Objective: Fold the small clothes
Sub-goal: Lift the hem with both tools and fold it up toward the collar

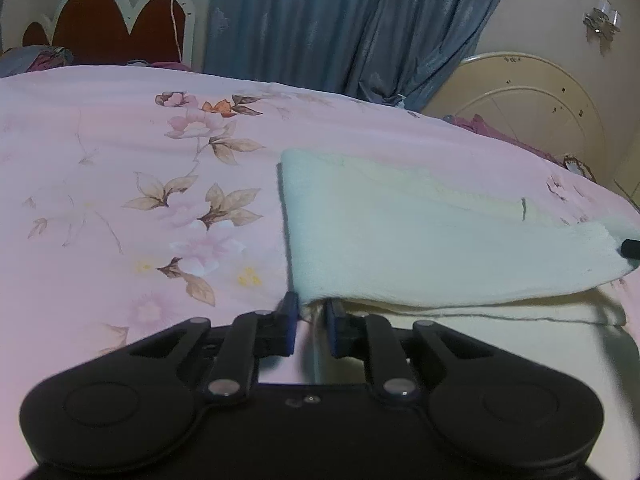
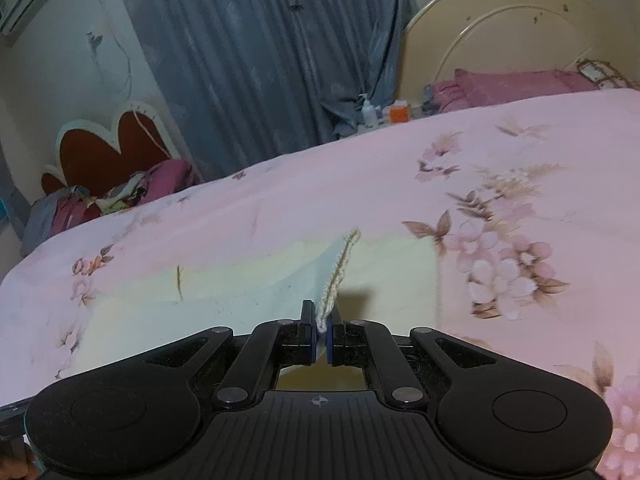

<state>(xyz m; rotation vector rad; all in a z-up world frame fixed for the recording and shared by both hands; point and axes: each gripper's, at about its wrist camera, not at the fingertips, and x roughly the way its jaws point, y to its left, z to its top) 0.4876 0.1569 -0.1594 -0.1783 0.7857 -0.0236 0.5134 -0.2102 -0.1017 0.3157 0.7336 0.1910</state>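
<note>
A pale cream knitted garment [image 1: 420, 240] lies on the pink floral bedspread [image 1: 120, 200], with its near layer lifted off the layer beneath. My left gripper [image 1: 313, 312] is shut on the garment's near left corner, and the cloth bunches between the blue pads. A dark tip at the right edge of the left wrist view is my right gripper's finger [image 1: 632, 249], at the lifted layer's other end. In the right wrist view my right gripper [image 2: 322, 326] is shut on the garment's [image 2: 240, 284] crocheted edge, which rises out of the narrow gap.
The bedspread [image 2: 520, 160] fills both views. Blue curtains [image 1: 340, 20] hang behind the bed. A red heart-shaped headboard [image 1: 108, 20] stands at the left, a cream round one [image 1: 540, 92] at the right. Purple pillows [image 2: 520, 84] and small bottles [image 2: 368, 112] sit at the far edge.
</note>
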